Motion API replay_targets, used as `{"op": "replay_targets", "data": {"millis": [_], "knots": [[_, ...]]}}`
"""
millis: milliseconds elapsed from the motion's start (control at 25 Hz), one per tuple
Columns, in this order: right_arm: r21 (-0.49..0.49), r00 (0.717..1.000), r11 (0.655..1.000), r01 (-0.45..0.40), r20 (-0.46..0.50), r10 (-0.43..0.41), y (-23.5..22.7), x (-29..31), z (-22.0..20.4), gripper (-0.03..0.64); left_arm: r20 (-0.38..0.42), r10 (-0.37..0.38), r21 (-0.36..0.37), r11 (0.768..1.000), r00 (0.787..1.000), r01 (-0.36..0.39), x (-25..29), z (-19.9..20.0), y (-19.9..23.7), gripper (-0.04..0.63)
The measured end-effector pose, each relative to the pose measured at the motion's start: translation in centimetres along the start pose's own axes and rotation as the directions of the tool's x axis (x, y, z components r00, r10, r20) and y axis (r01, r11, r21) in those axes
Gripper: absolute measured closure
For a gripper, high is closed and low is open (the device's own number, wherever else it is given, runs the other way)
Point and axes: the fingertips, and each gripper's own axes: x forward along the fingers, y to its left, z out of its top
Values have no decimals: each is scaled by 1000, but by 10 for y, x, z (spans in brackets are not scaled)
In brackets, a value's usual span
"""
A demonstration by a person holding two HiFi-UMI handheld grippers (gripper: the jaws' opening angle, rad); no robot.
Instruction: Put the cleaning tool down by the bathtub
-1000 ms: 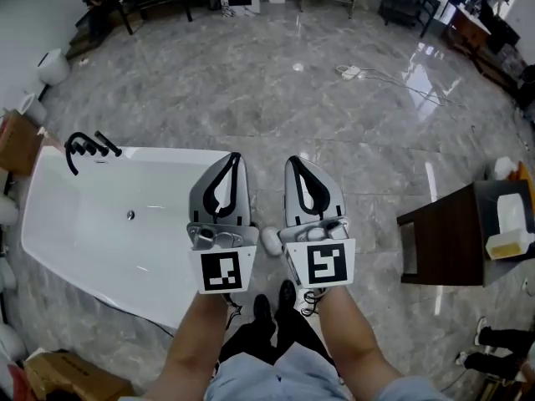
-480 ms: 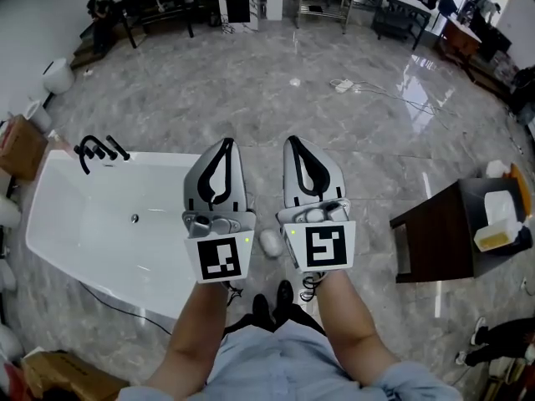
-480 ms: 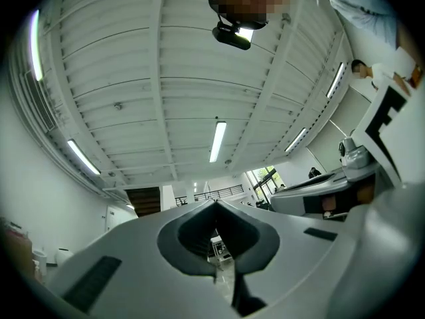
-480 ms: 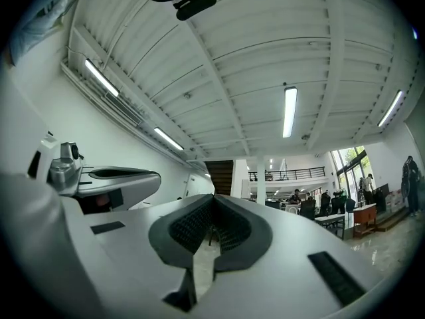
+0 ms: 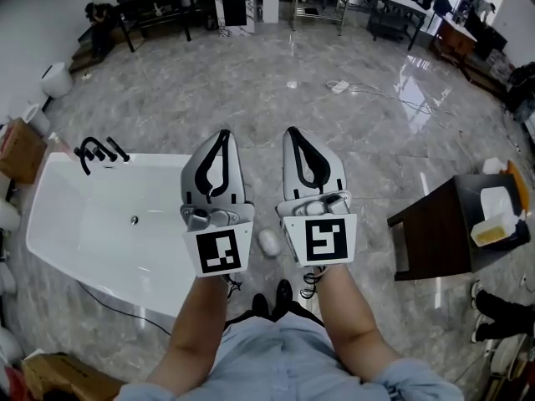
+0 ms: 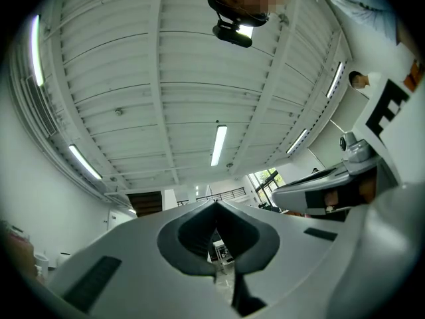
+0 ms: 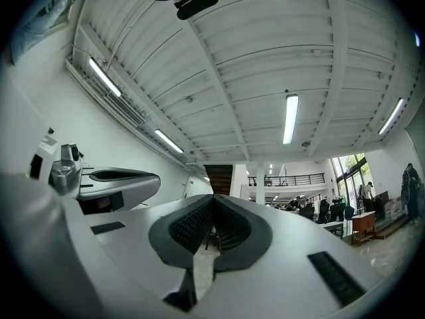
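Note:
In the head view a small white rounded cleaning tool (image 5: 269, 241) lies on the grey floor just off the right end of the white bathtub (image 5: 75, 249). It shows low between my two grippers, and neither touches it. My left gripper (image 5: 219, 136) hangs over the tub's right end and my right gripper (image 5: 298, 134) beside it, both raised and pointing away from me. The jaws of each meet at the tips with nothing between them. In the left gripper view my left gripper (image 6: 214, 208) points up at the ceiling, and so does my right gripper (image 7: 213, 199) in the right gripper view.
A black faucet (image 5: 96, 150) stands at the tub's far left corner. A dark wooden table (image 5: 435, 236) with a white and yellow item stands at the right. Cardboard boxes (image 5: 21, 149) sit at the left, and a white cable (image 5: 338, 86) lies on the far floor. My shoes (image 5: 272, 297) are below.
Both grippers have risen together, still shut, and now sit a little higher in the head view. The white tool has stayed on the floor by the tub.

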Motion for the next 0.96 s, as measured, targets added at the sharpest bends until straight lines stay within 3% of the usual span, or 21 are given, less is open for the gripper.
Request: {"op": "replay_targets", "data": {"millis": [960], "knots": [[-5, 1000, 1000, -3, 31, 3, 2, 2, 8, 604, 22, 1, 41, 999, 1000, -2, 3, 10, 1, 580]]}}
